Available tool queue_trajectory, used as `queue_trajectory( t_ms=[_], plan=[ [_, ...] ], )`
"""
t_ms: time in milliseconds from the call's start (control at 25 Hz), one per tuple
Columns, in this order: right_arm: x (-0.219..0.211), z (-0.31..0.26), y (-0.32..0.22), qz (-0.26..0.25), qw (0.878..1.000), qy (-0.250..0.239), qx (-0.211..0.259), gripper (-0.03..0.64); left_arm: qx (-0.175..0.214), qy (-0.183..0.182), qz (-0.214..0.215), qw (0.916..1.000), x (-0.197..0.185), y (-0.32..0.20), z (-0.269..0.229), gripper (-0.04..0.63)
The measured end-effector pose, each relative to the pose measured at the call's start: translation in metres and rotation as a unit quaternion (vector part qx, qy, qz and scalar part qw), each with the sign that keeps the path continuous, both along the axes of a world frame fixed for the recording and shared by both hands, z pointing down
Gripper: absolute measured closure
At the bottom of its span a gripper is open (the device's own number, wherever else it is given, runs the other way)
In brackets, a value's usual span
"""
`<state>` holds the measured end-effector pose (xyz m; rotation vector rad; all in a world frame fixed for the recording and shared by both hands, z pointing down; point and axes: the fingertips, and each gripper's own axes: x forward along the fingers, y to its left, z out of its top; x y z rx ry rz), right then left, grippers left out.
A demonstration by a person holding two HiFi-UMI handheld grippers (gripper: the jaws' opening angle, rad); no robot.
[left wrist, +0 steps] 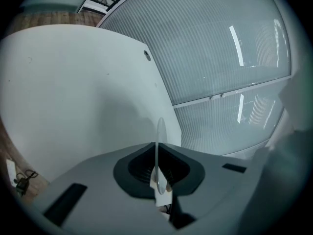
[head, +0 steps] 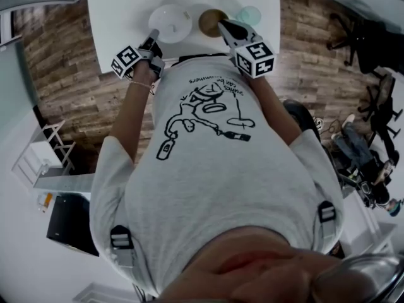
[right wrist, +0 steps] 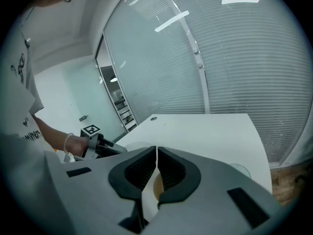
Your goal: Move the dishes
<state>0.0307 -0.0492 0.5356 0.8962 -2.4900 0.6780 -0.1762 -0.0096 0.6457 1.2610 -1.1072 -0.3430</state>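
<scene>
My left gripper (head: 153, 41) pinches the clear plate (head: 169, 23) by its rim at the bench's (head: 123, 11) near edge, with bare bench beyond. My right gripper (head: 225, 26) is pressed together beside the brown dish (head: 211, 21). A teal dish (head: 250, 14) lies just right.

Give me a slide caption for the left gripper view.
Left gripper clamped on a thin plate seen edge-on, white table beyond.

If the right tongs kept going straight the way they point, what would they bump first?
Most likely the white table top, just past the brown dish below the shut right tongs. Nothing else seems in the way, though depth is hard to judge.
</scene>
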Motion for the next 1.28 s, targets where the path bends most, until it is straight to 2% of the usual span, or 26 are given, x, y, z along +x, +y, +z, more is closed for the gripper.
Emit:
queue_trajectory(
  t_ms=[280,800,1080,1280],
  plan=[
    [-0.005,-0.014,-0.003,-0.024,0.999,-0.002,0.026,0.575,-0.011,-0.009,0.006,0.9999,0.007,-0.008,0.022,0.583],
    [0.000,-0.018,0.000,-0.024,0.999,0.002,0.027,0.577,-0.029,-0.022,0.008,0.9993,0.004,-0.001,0.048,0.583],
    [0.003,-0.016,-0.001,-0.021,0.999,0.006,0.025,0.577,-0.025,-0.026,0.008,0.9993,0.003,-0.004,0.051,0.583],
    [0.002,-0.014,-0.001,-0.019,1.000,0.006,0.023,0.577,-0.019,-0.054,0.018,0.9982,0.001,-0.007,0.053,0.581]
  ],
)
